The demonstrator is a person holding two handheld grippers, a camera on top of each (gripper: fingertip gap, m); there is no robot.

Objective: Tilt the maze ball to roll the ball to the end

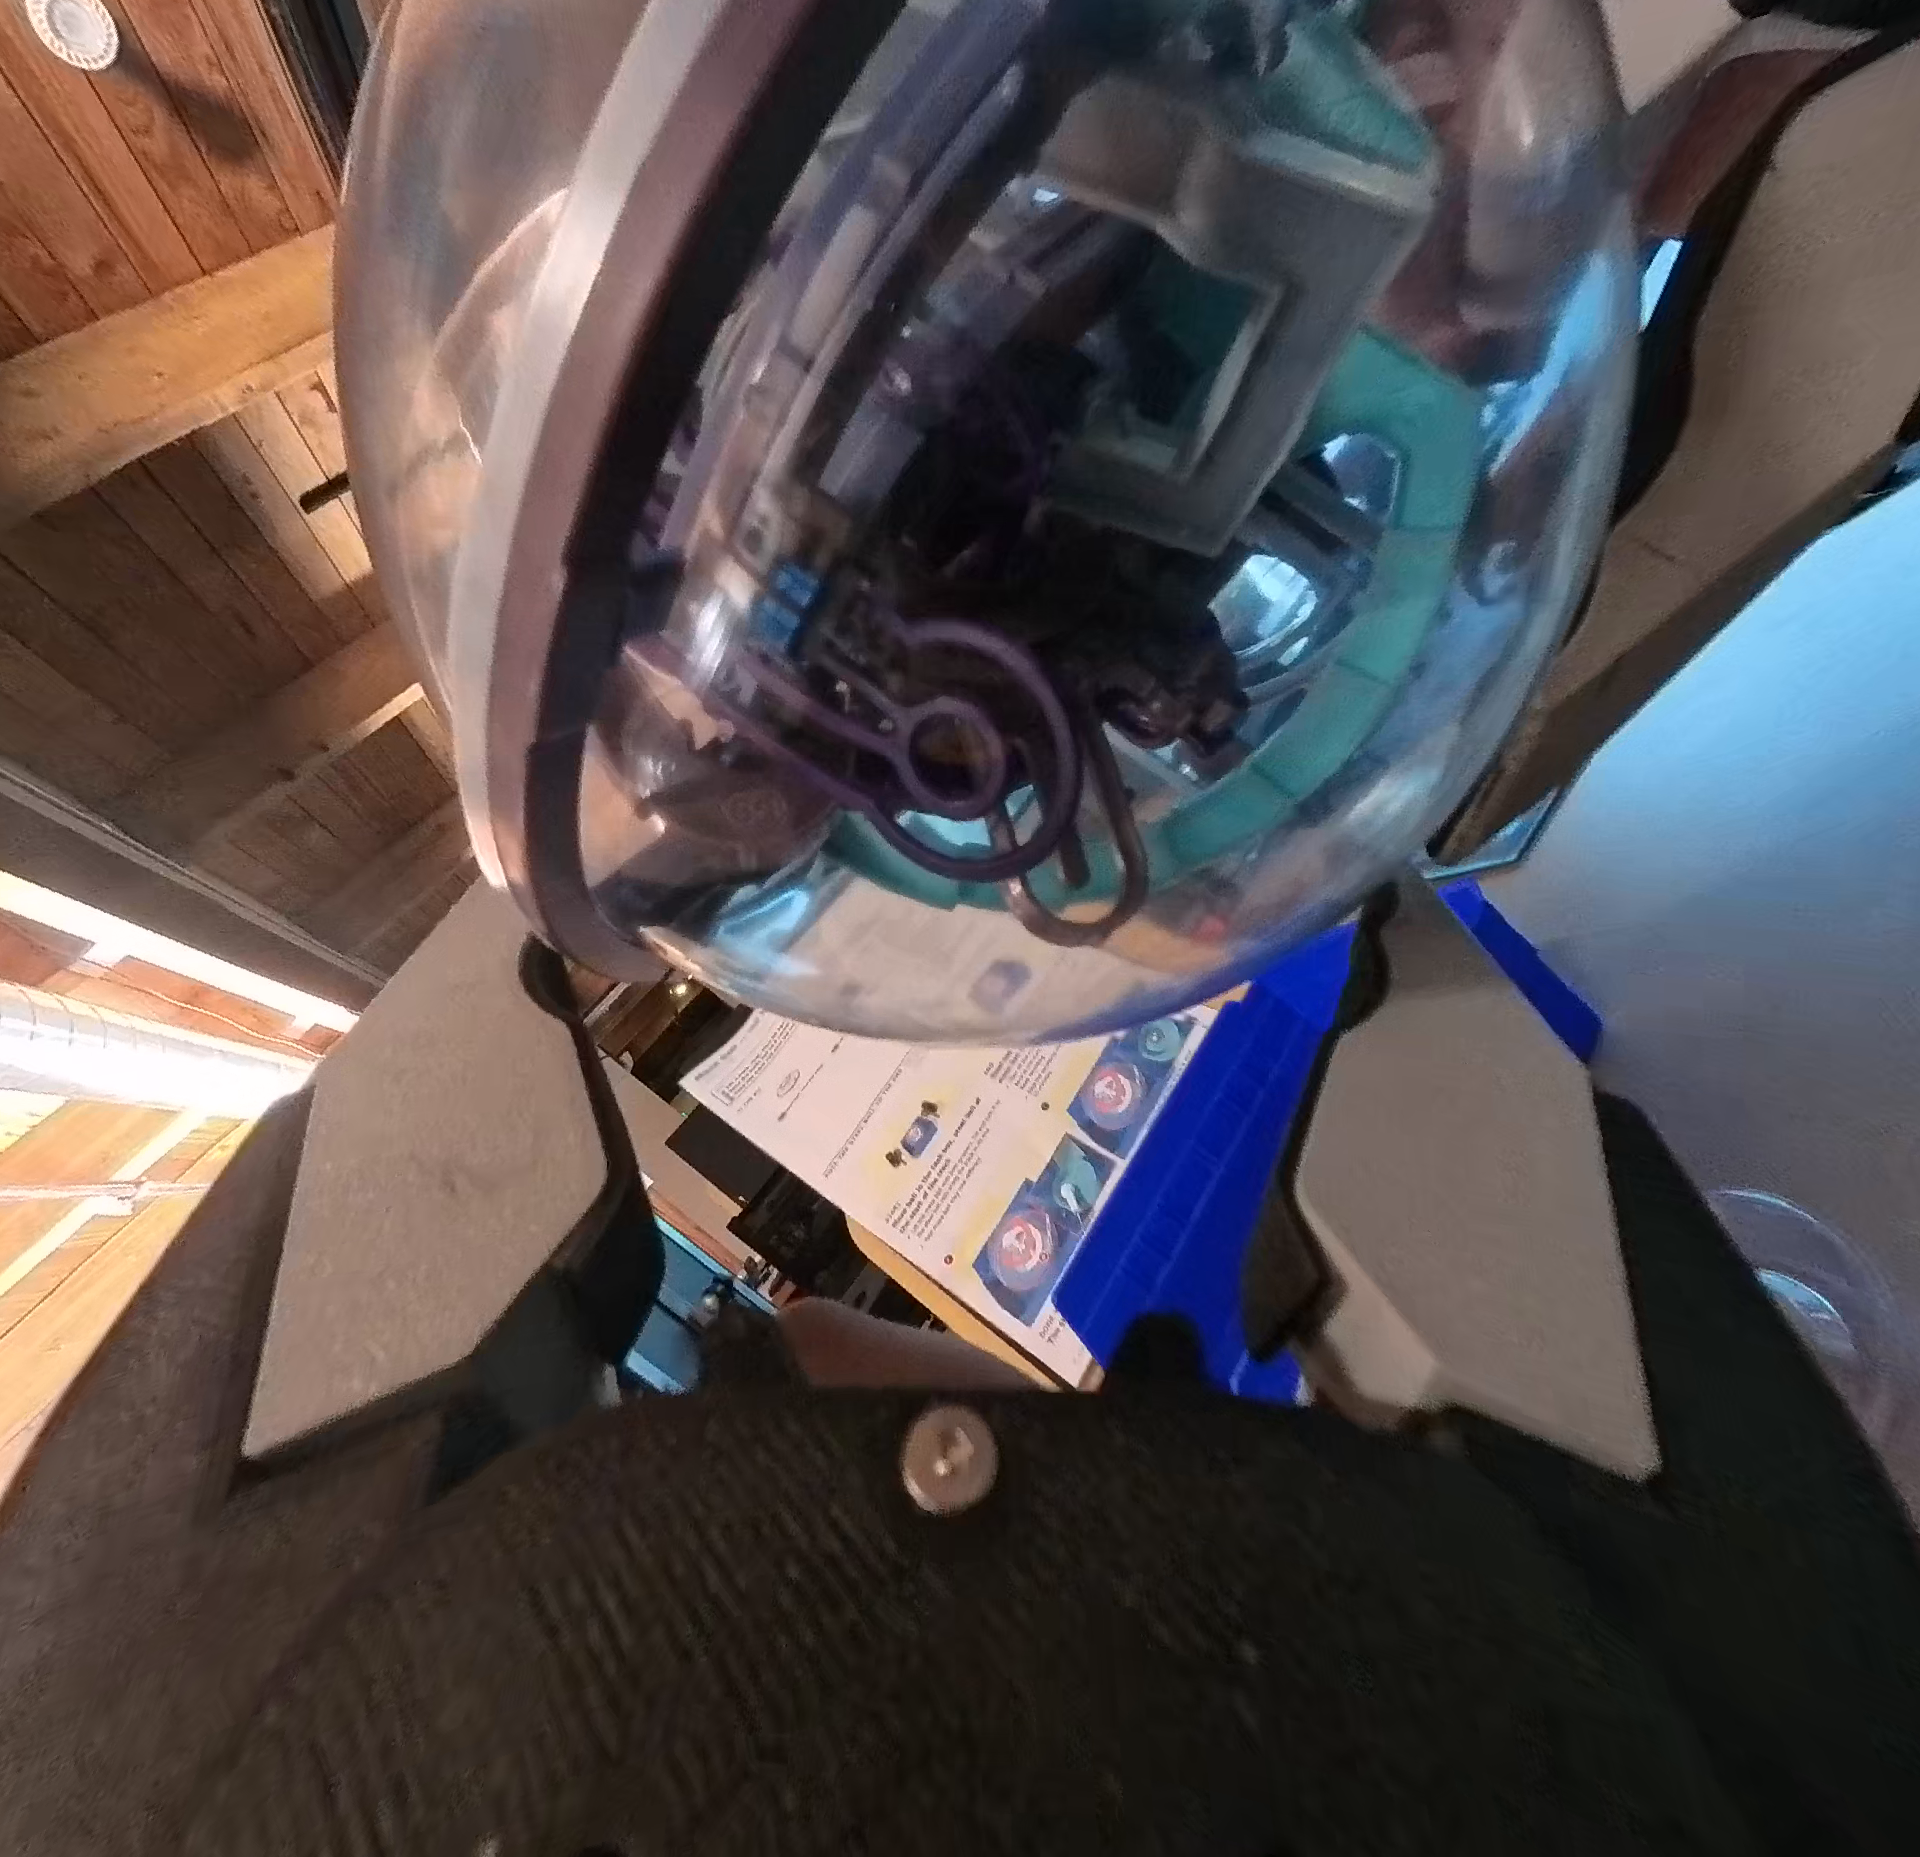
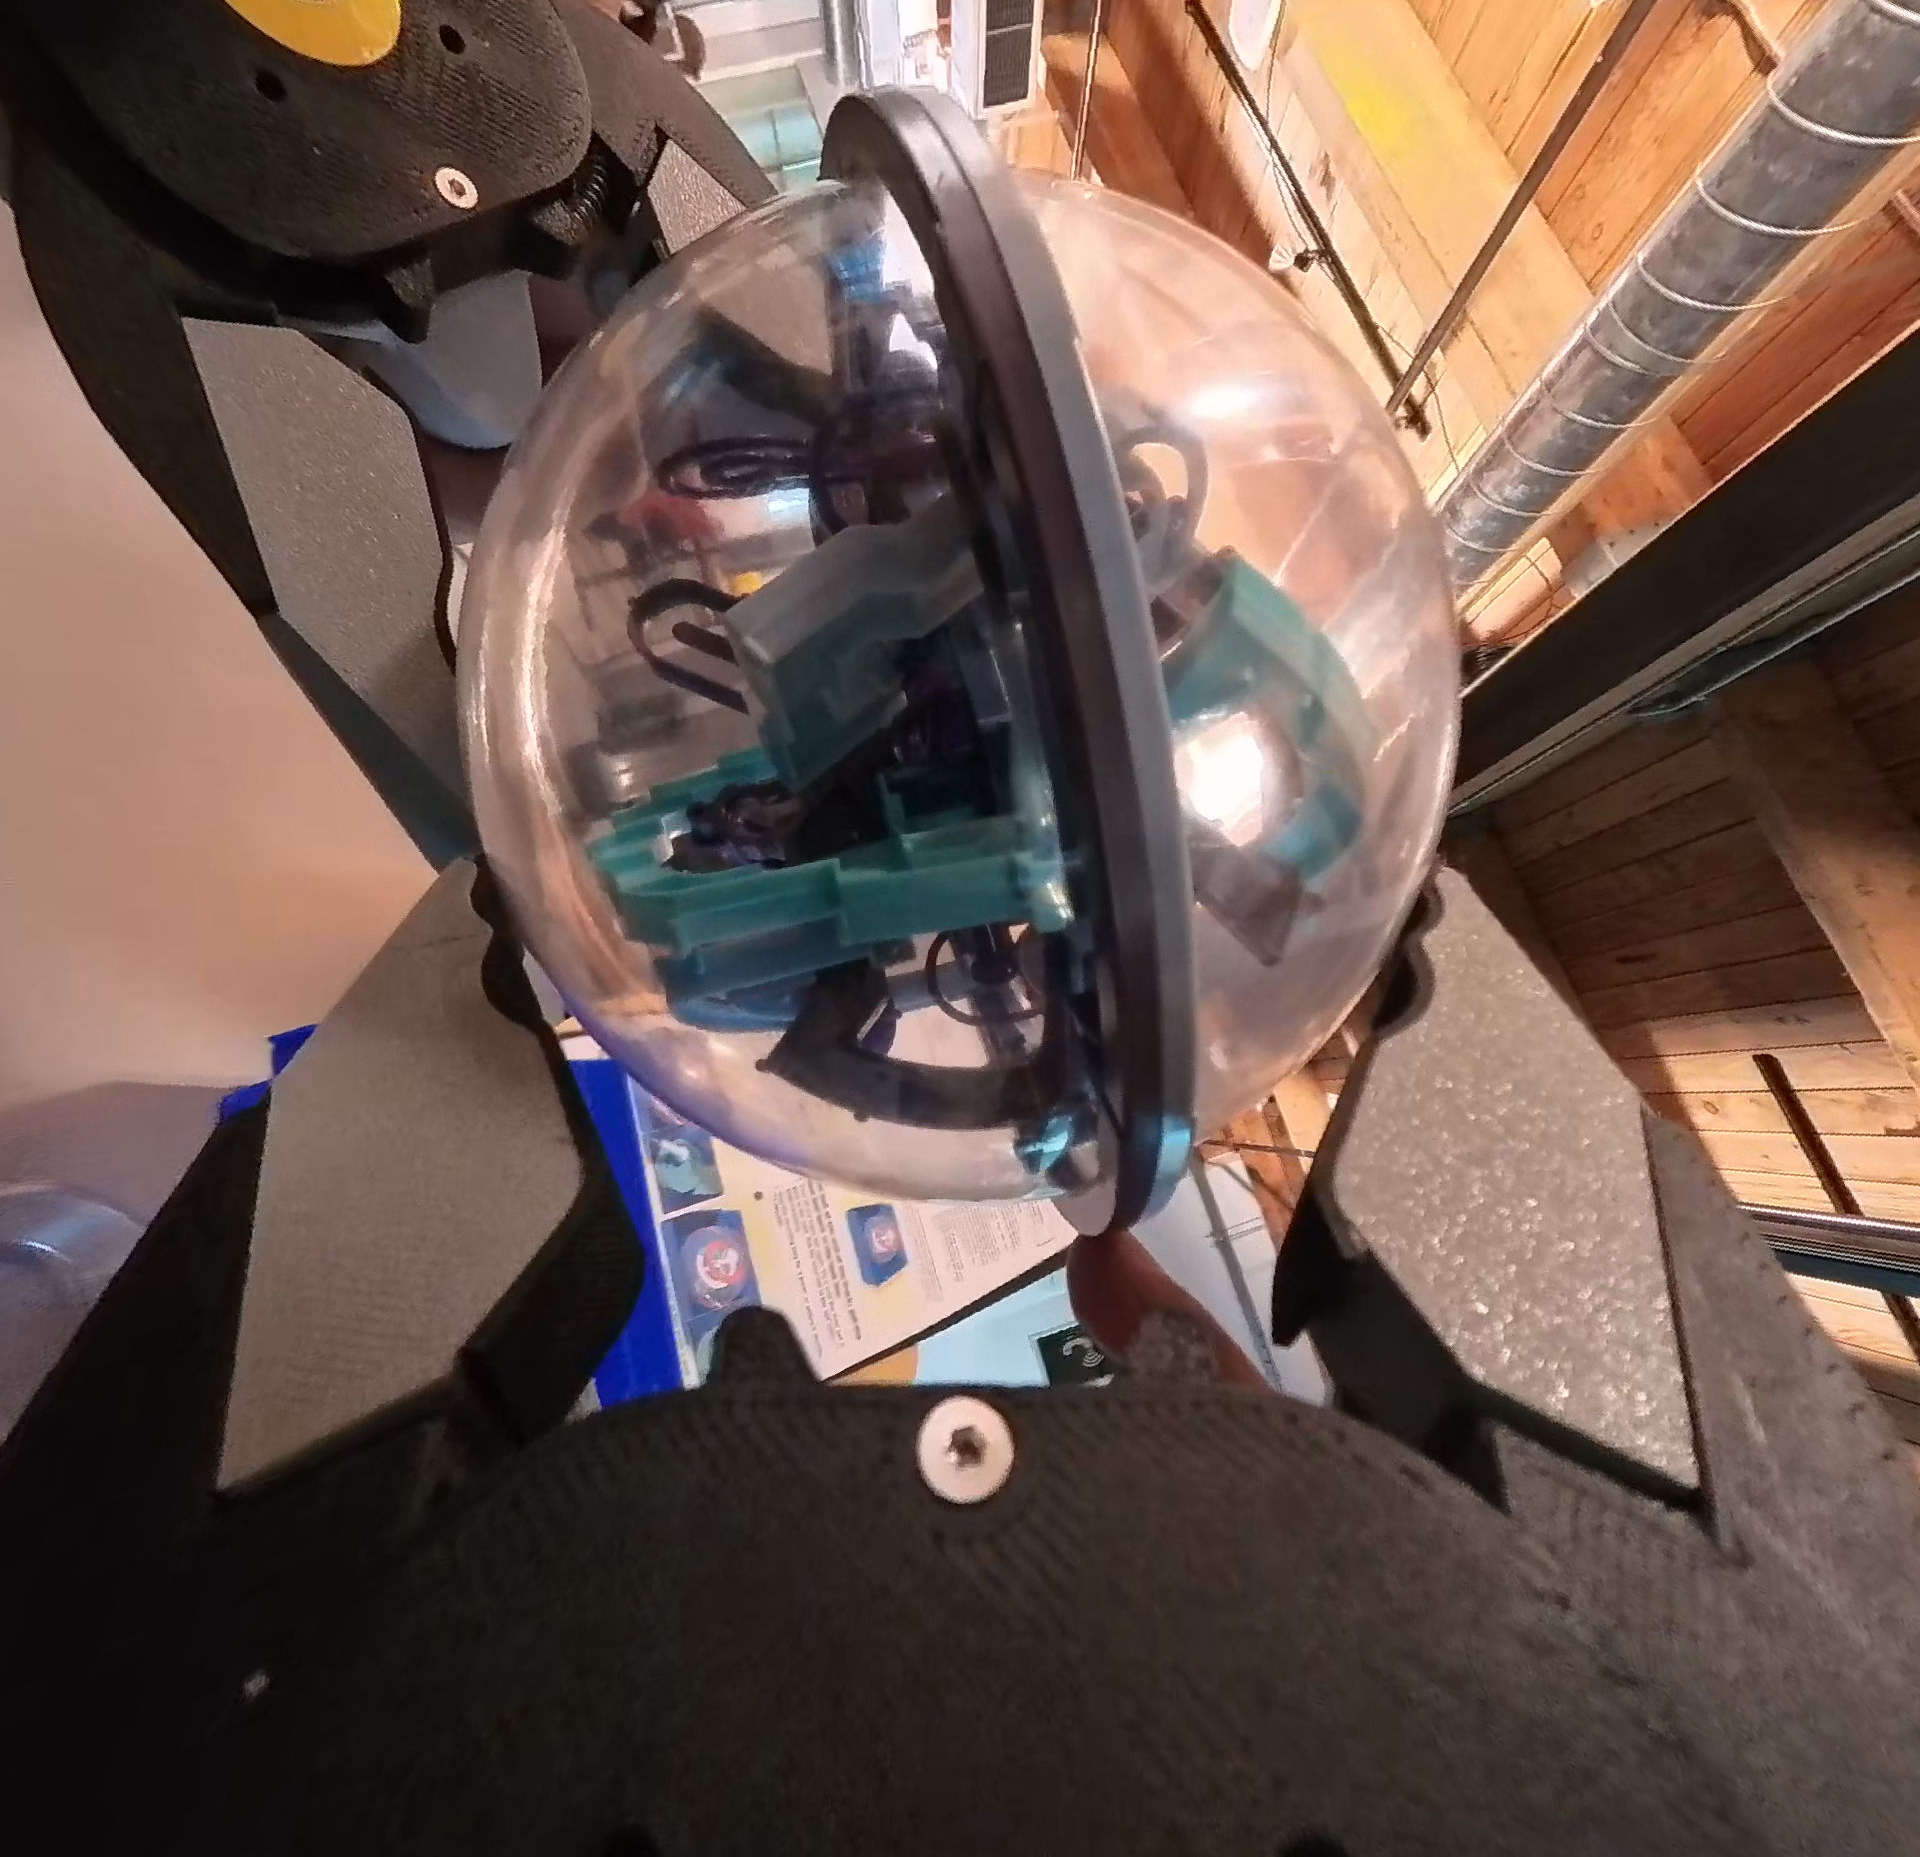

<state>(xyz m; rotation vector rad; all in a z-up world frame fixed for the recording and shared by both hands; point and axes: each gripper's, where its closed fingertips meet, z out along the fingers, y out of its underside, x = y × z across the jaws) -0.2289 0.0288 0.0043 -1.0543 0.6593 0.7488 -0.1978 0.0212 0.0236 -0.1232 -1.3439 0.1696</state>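
The maze ball [image 1: 987,436] is a clear sphere with a dark seam ring and teal, grey and purple tracks inside. It fills the upper left wrist view and is held in the air. My left gripper [image 1: 961,945] is shut on it, with both fingertips against its lower curve. In the right wrist view the maze ball [image 2: 935,685] sits between my right gripper's [image 2: 956,919] fingertips, which press on its two sides. The left gripper [image 2: 312,145], with a yellow disc on it, holds the sphere from the upper left. I cannot make out the small ball inside.
A printed instruction sheet [image 1: 935,1132] lies below the sphere next to a blue bin [image 1: 1247,1184]; the sheet also shows in the right wrist view [image 2: 935,1257]. Wooden boards [image 1: 156,249] and a metal duct [image 2: 1662,301] are behind. A person's fingertip [image 2: 1132,1298] is just under the sphere.
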